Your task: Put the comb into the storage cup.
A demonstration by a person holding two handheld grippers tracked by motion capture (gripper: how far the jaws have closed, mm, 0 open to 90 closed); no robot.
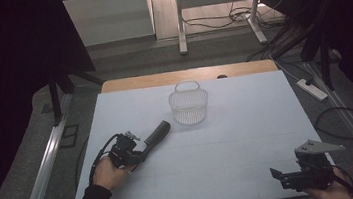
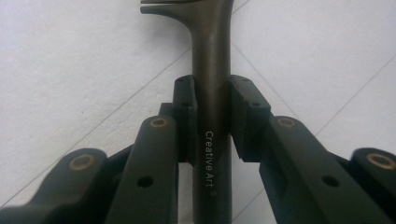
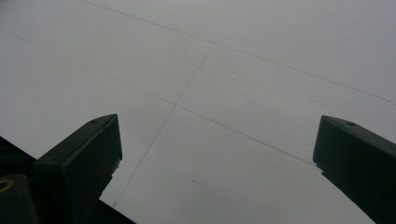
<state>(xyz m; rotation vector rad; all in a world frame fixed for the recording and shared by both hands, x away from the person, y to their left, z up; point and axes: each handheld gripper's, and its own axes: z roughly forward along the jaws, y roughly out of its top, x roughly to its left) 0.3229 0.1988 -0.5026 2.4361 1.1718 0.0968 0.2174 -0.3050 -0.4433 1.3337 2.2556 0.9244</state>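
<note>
Overhead looks forward-down; gripper views close on table.

A white, faintly gridded table carries a clear mesh basket near its far edge.

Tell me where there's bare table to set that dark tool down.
The left gripper grips the dark tool just left of the basket, so that middle patch is crowded. The table is bare between the basket and the right gripper, and along its right edge.

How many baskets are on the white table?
1. The basket stands upright near the far middle of the table, beyond the dark tool.
</note>
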